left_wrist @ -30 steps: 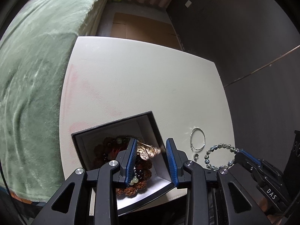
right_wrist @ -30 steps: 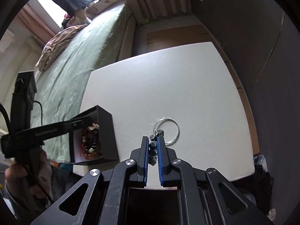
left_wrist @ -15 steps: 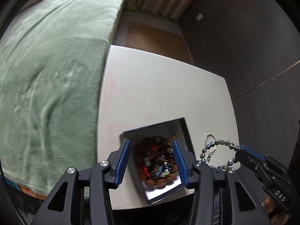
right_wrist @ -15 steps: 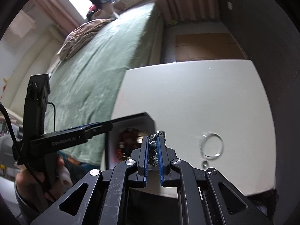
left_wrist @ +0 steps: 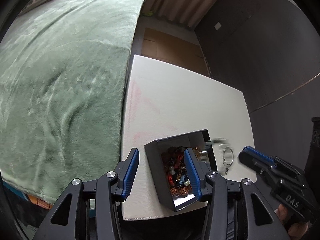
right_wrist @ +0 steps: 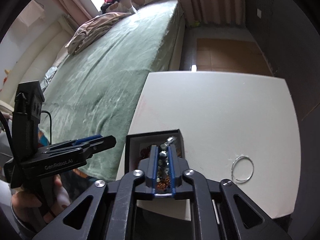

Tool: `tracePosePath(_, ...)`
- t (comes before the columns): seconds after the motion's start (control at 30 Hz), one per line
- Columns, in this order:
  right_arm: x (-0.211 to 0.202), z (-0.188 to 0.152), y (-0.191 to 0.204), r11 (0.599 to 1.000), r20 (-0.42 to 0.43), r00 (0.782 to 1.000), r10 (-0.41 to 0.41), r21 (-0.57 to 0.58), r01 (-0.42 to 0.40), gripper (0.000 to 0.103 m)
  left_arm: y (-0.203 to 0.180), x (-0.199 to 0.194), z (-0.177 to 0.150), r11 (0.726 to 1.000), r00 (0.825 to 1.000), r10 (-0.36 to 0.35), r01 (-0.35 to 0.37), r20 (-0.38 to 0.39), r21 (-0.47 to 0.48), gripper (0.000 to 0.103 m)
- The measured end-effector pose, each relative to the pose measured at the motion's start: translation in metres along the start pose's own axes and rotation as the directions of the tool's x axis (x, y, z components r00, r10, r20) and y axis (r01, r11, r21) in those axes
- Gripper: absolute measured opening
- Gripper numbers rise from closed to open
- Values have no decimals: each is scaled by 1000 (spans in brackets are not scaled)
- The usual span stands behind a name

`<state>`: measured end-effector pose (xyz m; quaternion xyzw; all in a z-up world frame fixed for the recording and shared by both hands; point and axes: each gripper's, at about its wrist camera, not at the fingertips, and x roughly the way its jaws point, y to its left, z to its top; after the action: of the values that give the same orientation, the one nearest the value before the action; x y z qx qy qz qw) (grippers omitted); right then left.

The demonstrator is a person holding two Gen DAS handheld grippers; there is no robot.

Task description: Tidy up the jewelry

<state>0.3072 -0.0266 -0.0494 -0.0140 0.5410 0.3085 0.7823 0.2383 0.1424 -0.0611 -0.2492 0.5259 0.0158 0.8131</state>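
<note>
Right now I am dropping a bead bracelet into the box, so the step in hand is the release. Starting at the left, the green bed cover [left_wrist: 60, 84] is lying alongside the white table [left_wrist: 180, 104], and my left gripper [left_wrist: 162, 172] is hanging over the table's near edge with its jaws apart and nothing in them; one finger is showing in front of the box's open top, the other out over bare table, so it is gripping nothing. Next comes the black box [right_wrist: 128, 154], open-topped and sitting at the near left corner of the table, already heaped with red, brown and blue beads. My right gripper [right_wrist: 163, 160] is pointing down into it with the bracelet [right_wrist: 162, 163] between its jaws, and those jaws are opening; I cannot tell whether the pads are touching the beads any longer. Further right, a thin silver hoop [right_wrist: 242, 169] is lying flat on the table, well apart from the box, and in the left camera a small ring [left_wrist: 226, 171] is sitting just beside it. As I judge it, the next move calls for widening the right jaws until the bracelet is falling clear inside the walls, then lifting straight up, and after that going for the hoop, which looks thin and flat and will likely need a pinch across its wire.
</note>
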Motion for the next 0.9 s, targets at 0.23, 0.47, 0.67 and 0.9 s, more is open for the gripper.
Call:
tracePosePath(0.23,-4,-8,-16,997,-10,999,41,60,-40,53,-6,5,-2,1000,1000,-11,11,-11,10,48)
tracePosePath(0.47,-12,-22,-45,992,-13,999,41,124,-39,53,-30,16,-6,998,999,-31,33,-35,60,48)
tracePosePath(0.67,-17,-38,-80,980,-18,1000,24,200,-20,54,-63,28,-9,990,997,-48,56,-65,126,48)
tracePosePath(0.9,-27,-63,-132,947,-11,1000,16,320,-12,68,-108,49,-13,975,992,-62,84,-110,208,48)
